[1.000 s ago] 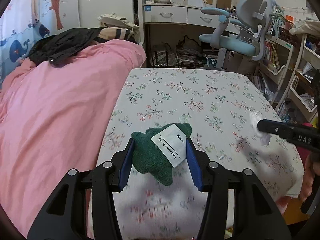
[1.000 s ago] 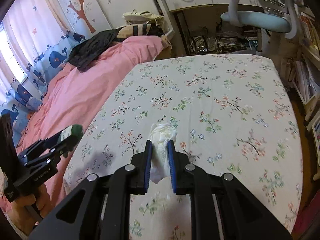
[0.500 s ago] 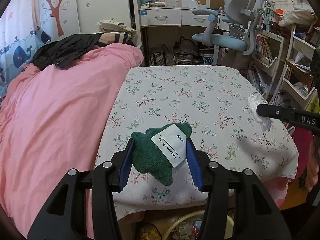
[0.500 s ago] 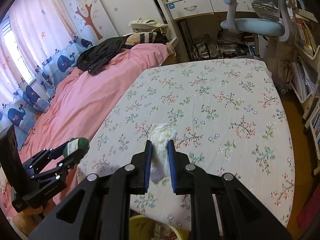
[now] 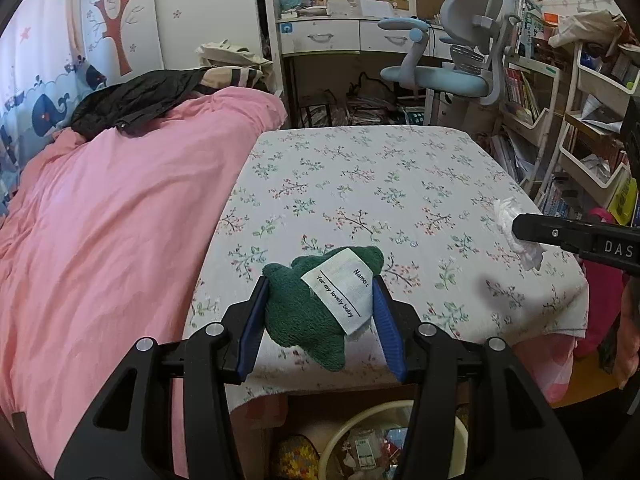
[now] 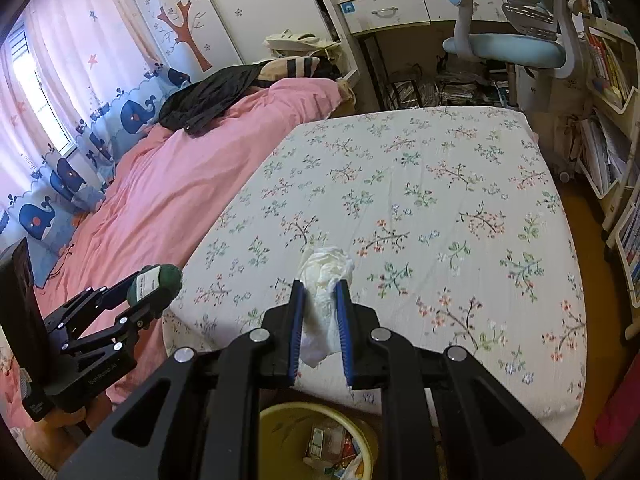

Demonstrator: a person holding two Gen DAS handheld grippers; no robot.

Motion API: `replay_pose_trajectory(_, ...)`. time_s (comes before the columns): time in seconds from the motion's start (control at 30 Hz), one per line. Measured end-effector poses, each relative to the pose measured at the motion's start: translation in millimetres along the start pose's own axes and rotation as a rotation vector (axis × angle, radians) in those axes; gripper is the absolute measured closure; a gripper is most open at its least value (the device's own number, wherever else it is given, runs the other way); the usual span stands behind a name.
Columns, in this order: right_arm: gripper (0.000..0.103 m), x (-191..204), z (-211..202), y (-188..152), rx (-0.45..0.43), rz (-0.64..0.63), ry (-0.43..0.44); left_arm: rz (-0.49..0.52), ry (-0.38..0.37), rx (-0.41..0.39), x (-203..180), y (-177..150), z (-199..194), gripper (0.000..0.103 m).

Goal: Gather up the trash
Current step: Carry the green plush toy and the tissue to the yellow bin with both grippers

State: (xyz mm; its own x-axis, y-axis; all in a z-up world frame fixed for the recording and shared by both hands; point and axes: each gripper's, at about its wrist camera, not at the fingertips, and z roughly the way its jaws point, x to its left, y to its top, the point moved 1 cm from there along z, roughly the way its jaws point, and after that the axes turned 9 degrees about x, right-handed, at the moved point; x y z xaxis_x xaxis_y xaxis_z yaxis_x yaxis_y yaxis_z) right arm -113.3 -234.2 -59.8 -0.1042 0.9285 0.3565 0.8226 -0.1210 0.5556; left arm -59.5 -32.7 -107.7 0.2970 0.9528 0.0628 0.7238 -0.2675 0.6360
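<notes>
My left gripper is shut on a dark green knitted cloth with a white label. It hangs above the near edge of the flowered bed sheet. From the right wrist view the same left gripper and its green cloth sit at the lower left. My right gripper is shut on a crumpled white tissue; in the left wrist view that tissue shows at the right edge. A pale yellow trash bin with wrappers inside stands on the floor just below both grippers, also showing as the bin.
A pink duvet covers the left of the bed, with dark clothing piled at its far end. A blue desk chair and a white desk stand beyond the bed. Shelves of books line the right side.
Both grippers have drawn back toward the near edge of the bed with their loads still held. The trash bin has come into view below them.
</notes>
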Motion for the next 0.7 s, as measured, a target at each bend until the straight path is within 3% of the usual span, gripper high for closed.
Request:
replay_pose_trajectory(0.5,0.086,9.7,-10.5,-39.1,0.033,-0.013,0.018,0.018,-0.002,0.01,-16.2,-40.8,-20.7,0.055)
replay_pose_trajectory(0.7,0.086,23.8,-2.9,-60.6,0.084,-0.046,0.03,0.036,0.0,0.027,-21.4,-57.9,-24.0,0.055)
